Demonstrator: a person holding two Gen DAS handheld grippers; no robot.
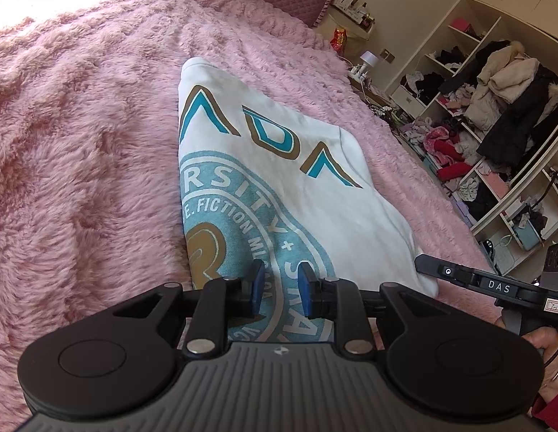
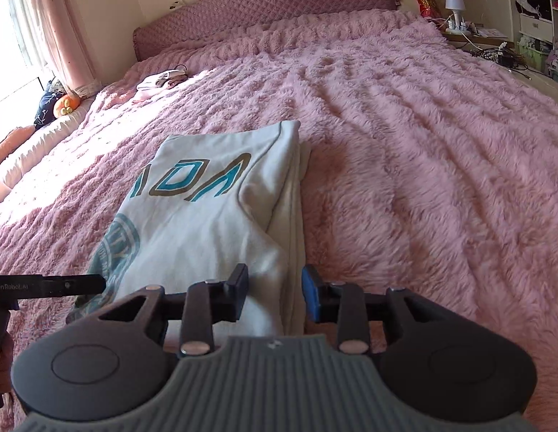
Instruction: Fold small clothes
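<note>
A white T-shirt (image 1: pixel 279 180) with a teal and gold print lies folded into a long strip on the pink fluffy blanket (image 1: pixel 80 144). It also shows in the right wrist view (image 2: pixel 206 223). My left gripper (image 1: pixel 280 291) is open, its blue pads just above the shirt's near end over the round print. My right gripper (image 2: pixel 275 297) is open, its fingers on either side of the shirt's near right corner, nothing held. The right gripper's finger shows in the left wrist view (image 1: pixel 469 280) at the shirt's right corner.
The blanket (image 2: pixel 423 144) covers a wide bed with a quilted headboard (image 2: pixel 279 10). Small clothes (image 2: pixel 160 81) lie far off near the window. An open wardrobe full of clothes (image 1: pixel 495 115) and a bedside table with a lamp (image 2: pixel 455 10) stand to the right.
</note>
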